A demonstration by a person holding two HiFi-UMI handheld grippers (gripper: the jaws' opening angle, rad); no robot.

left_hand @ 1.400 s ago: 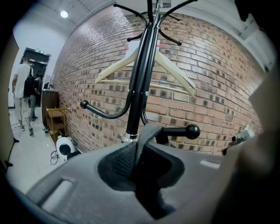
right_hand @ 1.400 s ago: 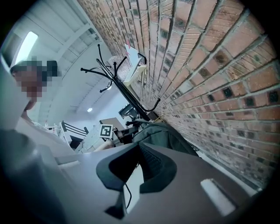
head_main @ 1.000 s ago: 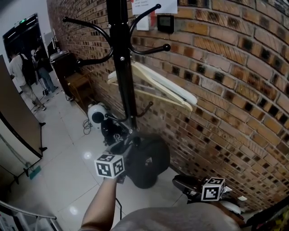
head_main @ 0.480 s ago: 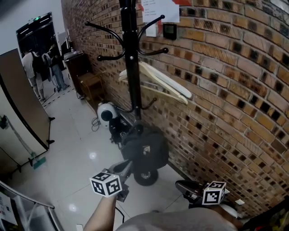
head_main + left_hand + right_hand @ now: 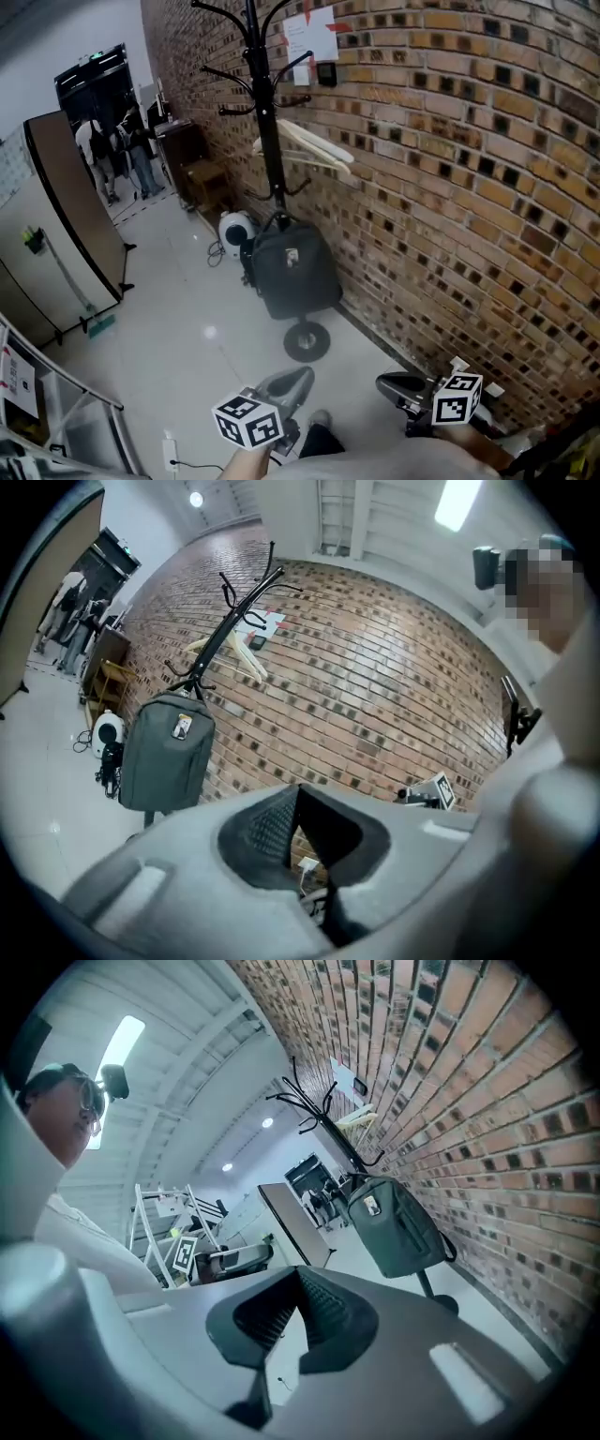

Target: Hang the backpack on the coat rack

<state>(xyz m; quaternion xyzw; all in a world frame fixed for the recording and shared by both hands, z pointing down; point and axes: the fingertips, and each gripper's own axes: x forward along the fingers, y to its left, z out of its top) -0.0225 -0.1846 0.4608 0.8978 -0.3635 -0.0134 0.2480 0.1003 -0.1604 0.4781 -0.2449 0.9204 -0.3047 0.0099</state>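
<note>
Left gripper (image 5: 298, 377): jaws have just closed and now meet at the tips, with nothing between them.
Right gripper (image 5: 384, 383): jaws together as well, empty; it sits level with the left gripper, to its right and apart from it.
Backpack (image 5: 291, 267): dark grey, hanging by its top loop from a low hook, well ahead of both grippers and touched by neither. In the left gripper view it is above and left of the jaw tips; in the right gripper view, above and right of them.
Coat rack (image 5: 267, 122): black pole, standing beyond the grippers close to the brick wall (image 5: 469, 169); the backpack hangs in front of the pole, above the rack's round base.
Hangers (image 5: 305, 145): pale wood, on the rack above the backpack.
Floor (image 5: 187, 309): pale glossy tiles between the grippers and the rack.
</note>
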